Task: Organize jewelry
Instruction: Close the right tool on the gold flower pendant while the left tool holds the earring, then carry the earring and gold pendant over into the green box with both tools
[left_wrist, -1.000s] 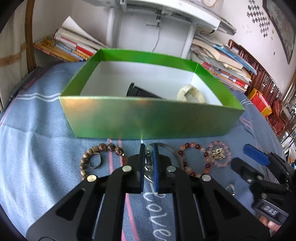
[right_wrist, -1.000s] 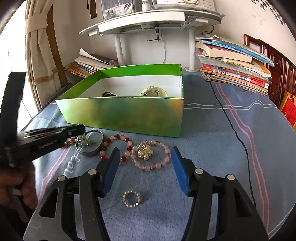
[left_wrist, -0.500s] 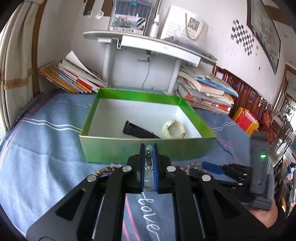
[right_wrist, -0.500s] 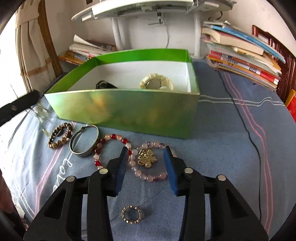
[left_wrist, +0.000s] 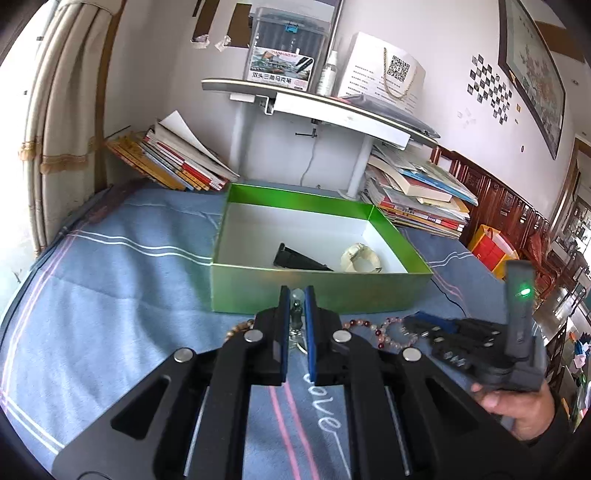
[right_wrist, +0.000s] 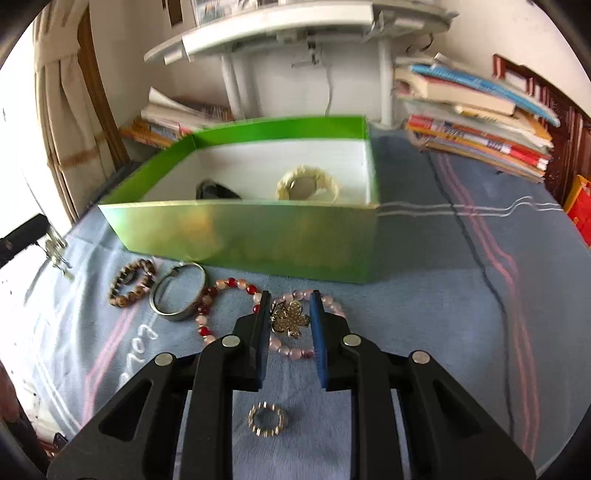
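The right tongs (right_wrist: 289, 321) sit low over the gold flower brooch (right_wrist: 290, 320), which lies right between their narrowing pads; the jaws have just been closing and do not visibly press it yet. The left tongs (left_wrist: 296, 301), lifted off the cloth, are clamped on a small dangling silver trinket (left_wrist: 296, 306), facing the green box (left_wrist: 321, 288) just ahead. That box holds a black piece (left_wrist: 299, 258) and a cream bracelet (left_wrist: 360, 258)
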